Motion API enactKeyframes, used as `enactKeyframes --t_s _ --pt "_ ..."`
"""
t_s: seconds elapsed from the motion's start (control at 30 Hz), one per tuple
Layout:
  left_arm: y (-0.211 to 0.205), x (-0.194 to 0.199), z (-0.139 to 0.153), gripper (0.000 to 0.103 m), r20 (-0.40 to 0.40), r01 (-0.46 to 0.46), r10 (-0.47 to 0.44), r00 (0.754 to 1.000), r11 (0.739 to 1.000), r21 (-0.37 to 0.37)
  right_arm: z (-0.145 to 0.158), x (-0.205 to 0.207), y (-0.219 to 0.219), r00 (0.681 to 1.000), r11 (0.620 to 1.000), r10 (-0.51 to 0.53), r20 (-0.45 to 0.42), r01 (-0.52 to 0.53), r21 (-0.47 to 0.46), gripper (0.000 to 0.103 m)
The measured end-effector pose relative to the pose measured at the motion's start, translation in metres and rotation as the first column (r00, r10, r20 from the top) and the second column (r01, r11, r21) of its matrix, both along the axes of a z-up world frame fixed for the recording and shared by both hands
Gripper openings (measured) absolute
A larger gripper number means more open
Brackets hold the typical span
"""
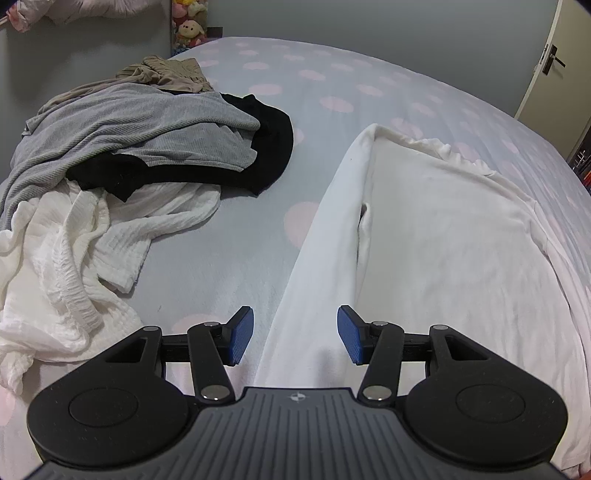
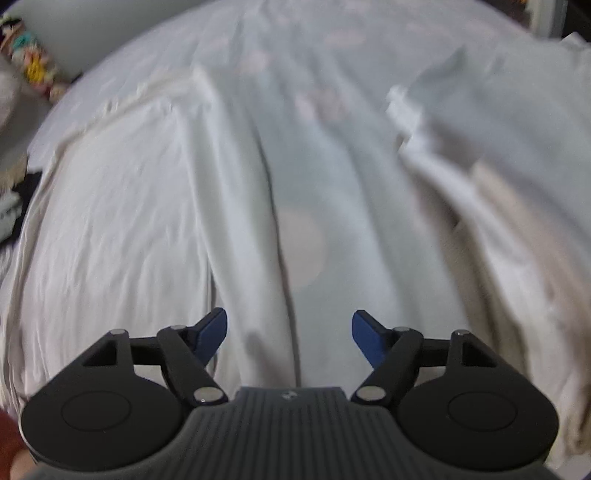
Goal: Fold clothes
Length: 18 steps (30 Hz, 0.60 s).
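A white long-sleeved shirt lies spread on the bed, one sleeve folded lengthwise along its left side. My left gripper hovers open over the shirt's lower left edge, with nothing between its blue pads. The right wrist view is blurred. It shows the shirt's body at left and a long fold of it running down toward my right gripper. That gripper is open above the fold's edge and the bare sheet, and holds nothing.
A heap of grey, black, white crinkled and beige clothes lies on the left of the dotted bedsheet. Another pale cloth lies at the right. Plush toys and a door stand beyond the bed.
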<state>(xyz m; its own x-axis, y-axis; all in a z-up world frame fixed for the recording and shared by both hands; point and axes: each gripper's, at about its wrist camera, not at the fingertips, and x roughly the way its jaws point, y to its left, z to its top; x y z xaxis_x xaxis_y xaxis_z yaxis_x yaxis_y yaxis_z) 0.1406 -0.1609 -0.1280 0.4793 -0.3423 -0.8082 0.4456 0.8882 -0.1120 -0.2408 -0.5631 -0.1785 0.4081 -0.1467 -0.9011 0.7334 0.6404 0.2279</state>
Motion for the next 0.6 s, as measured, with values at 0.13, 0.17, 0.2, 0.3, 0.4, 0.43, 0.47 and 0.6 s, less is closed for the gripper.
enactKeyframes --t_s 0.13,0.17,0.2,0.3,0.4,0.43,0.47,0.6 --pt "-0.001 0.001 -0.001 0.048 -0.005 0.001 -0.001 1.0 1.0 0.001 -0.014 0.008 0.005 0.998 0.999 0.03 -0.061 -0.029 0.017 0.02" --pt "-0.001 0.001 -0.002 0.048 -0.006 0.001 -0.001 1.0 1.0 0.001 -0.015 0.009 0.005 0.997 0.999 0.033 -0.063 -0.032 0.021 0.012" --pt "-0.001 0.001 -0.002 0.048 -0.006 0.0 0.0 1.0 1.0 0.001 -0.015 0.009 0.006 0.997 0.999 0.038 -0.064 -0.037 0.017 0.012" --pt "-0.001 0.001 -0.002 0.048 -0.007 -0.001 0.001 1.0 1.0 -0.001 -0.009 0.013 0.009 0.995 0.998 0.037 -0.095 -0.041 -0.041 0.007" --pt "-0.001 0.001 -0.001 0.048 -0.007 -0.003 0.003 1.0 1.0 -0.001 0.005 0.016 0.006 0.991 0.992 0.016 -0.132 -0.033 -0.124 0.007" --pt "-0.001 0.002 -0.001 0.048 -0.008 -0.004 0.004 1.0 1.0 -0.001 0.01 0.017 0.002 0.989 0.988 0.007 -0.146 -0.029 -0.152 0.007" --pt "-0.001 0.002 -0.001 0.048 -0.009 -0.005 0.005 1.0 1.0 -0.001 0.015 0.019 -0.008 0.987 0.983 -0.007 -0.161 -0.023 -0.181 0.007" --pt "-0.001 0.001 -0.002 0.048 -0.011 -0.007 0.007 1.0 1.0 0.001 0.046 0.018 -0.032 0.973 0.931 -0.113 -0.202 0.033 -0.364 0.007"
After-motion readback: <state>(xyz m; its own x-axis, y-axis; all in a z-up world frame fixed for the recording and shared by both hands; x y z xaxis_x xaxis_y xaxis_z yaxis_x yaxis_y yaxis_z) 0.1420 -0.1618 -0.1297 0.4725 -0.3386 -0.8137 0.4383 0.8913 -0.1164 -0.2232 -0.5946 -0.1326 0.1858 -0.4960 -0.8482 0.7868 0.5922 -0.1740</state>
